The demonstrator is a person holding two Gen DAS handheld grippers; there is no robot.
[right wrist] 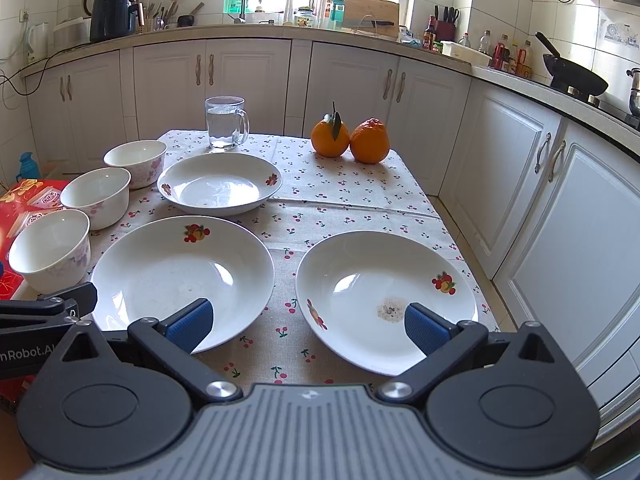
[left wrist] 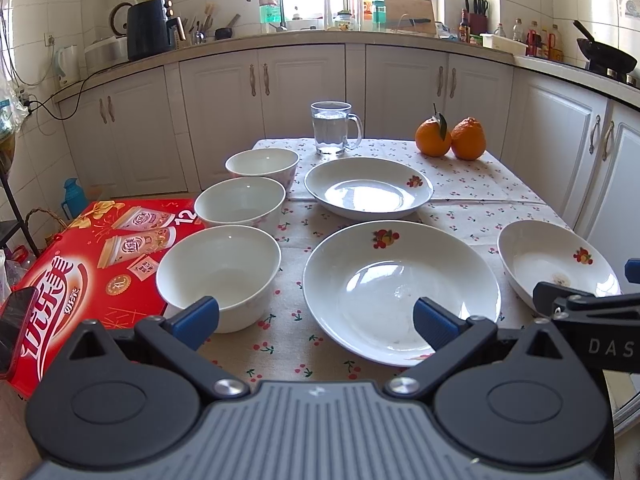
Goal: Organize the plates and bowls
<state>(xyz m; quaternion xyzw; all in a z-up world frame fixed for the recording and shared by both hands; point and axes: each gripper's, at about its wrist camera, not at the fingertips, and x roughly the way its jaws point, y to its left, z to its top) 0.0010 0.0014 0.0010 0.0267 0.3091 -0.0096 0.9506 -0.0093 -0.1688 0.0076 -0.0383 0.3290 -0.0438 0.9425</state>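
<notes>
left gripper (left wrist: 316,322) wide open, empty, above near plate (left wrist: 400,292) | right gripper (right wrist: 308,326) wide open, empty | three bowls (left wrist: 240,204) lined along surface (left wrist: 460,184) left edge | three plates apart

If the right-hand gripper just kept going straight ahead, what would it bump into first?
Probably nothing at once: the right gripper, jaws open, points at the bare tablecloth between the two near plates. Further on stand the oranges, though its height is unclear.
</notes>
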